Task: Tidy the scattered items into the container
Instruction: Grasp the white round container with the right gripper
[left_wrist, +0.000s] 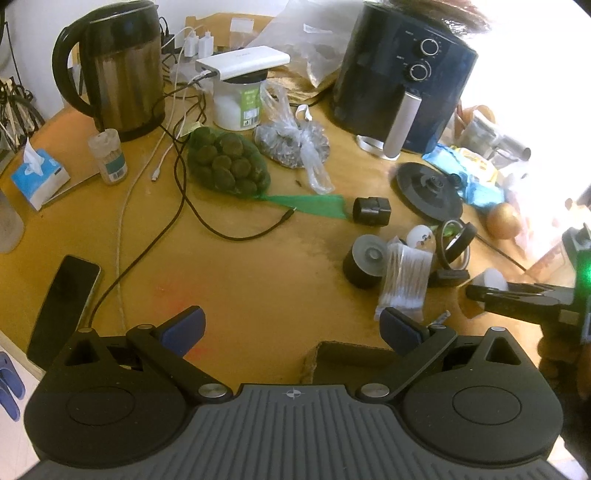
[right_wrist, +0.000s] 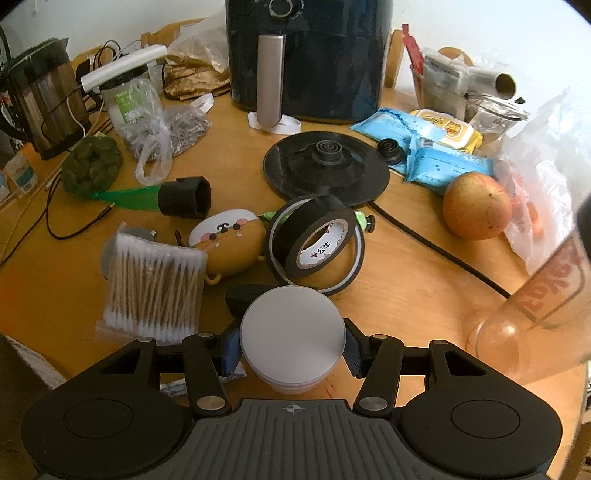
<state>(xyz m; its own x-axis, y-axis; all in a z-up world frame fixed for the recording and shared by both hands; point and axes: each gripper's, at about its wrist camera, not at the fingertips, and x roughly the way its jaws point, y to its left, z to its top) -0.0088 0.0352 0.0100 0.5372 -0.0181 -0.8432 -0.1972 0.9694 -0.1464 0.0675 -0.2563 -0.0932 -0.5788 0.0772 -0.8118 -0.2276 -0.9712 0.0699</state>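
My right gripper (right_wrist: 291, 349) is shut on a small white round jar (right_wrist: 293, 332), pads pressing on both its sides just above the table. Past it lie a pack of cotton swabs (right_wrist: 155, 291), a brown and white cartoon case (right_wrist: 229, 243), black tape rolls (right_wrist: 317, 236) and a black hex cap (right_wrist: 184, 197). In the left wrist view the right gripper (left_wrist: 476, 295) and the jar (left_wrist: 493, 278) show at the right edge. My left gripper (left_wrist: 291, 328) hangs open and empty over bare wood, above a cardboard box corner (left_wrist: 347, 354).
On the wooden table (left_wrist: 258, 280) stand a kettle (left_wrist: 114, 70) and an air fryer (left_wrist: 402, 74). A phone (left_wrist: 62, 306), cables (left_wrist: 184, 199), a green net bag (left_wrist: 225, 162), a kettle base (right_wrist: 325, 166), an apple (right_wrist: 476, 206) and a clear glass (right_wrist: 546, 295) crowd around.
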